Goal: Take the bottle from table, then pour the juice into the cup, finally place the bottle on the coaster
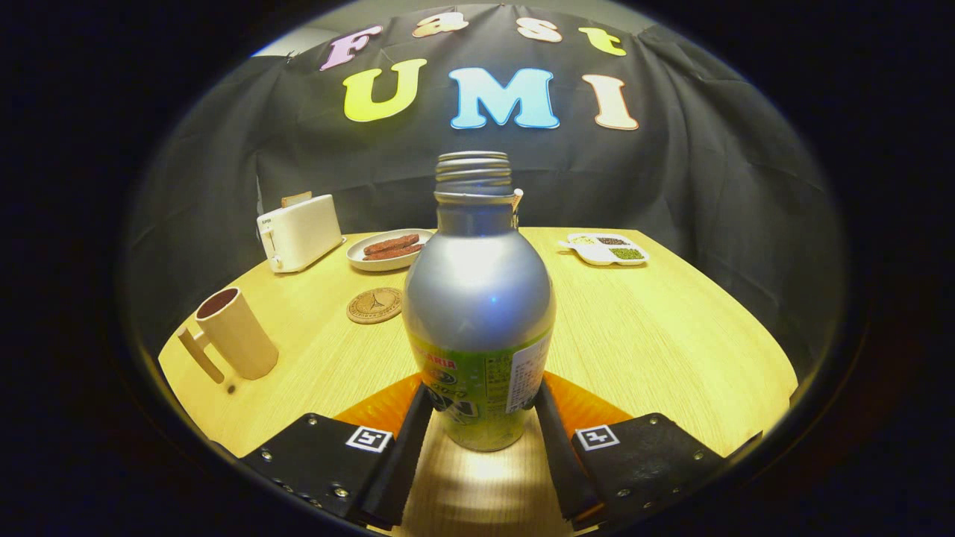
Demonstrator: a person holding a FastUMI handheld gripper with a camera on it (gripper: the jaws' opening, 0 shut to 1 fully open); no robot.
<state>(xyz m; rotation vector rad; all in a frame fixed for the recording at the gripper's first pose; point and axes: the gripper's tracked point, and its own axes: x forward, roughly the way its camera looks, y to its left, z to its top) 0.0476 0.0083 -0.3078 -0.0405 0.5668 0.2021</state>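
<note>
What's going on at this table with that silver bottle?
A handheld gripper has closed its two fingers on the lower part of an uncapped silver bottle, which stands upright between them. Off to the left are a beige mug and a round coaster on the wooden table. Nothing is being poured right now.

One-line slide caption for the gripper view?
Tool fingers clamp an uncapped silver metal bottle upright over the wooden table.

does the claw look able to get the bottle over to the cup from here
Probably yes. The claw grips the bottle on both sides, and bare table lies between it and the cup; the coaster sits further back.
</note>
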